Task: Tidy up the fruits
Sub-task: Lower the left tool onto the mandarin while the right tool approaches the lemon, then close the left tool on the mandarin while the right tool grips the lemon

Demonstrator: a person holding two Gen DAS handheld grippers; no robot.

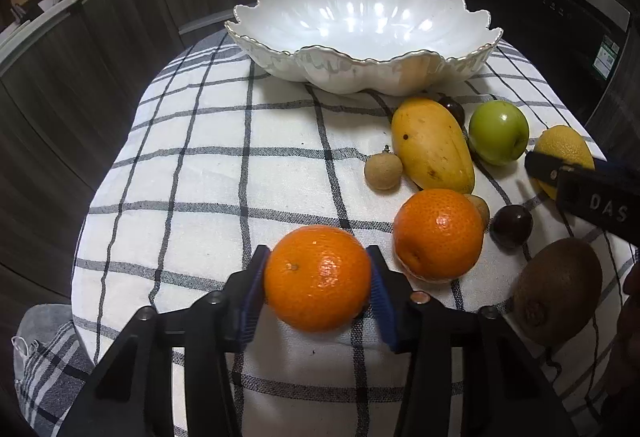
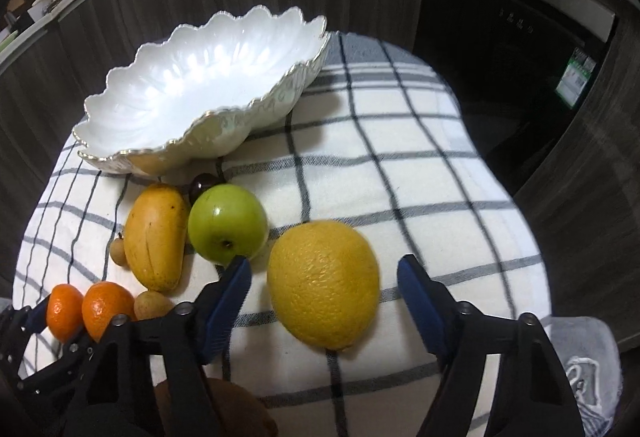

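Checked cloth, left jaws clamp orange — bowl

The left gripper clamps an orange on the checked cloth, blue pads against both its sides. A second orange lies just beside it. Behind sit a mango, green apple and white bowl. A kiwi lies at right.
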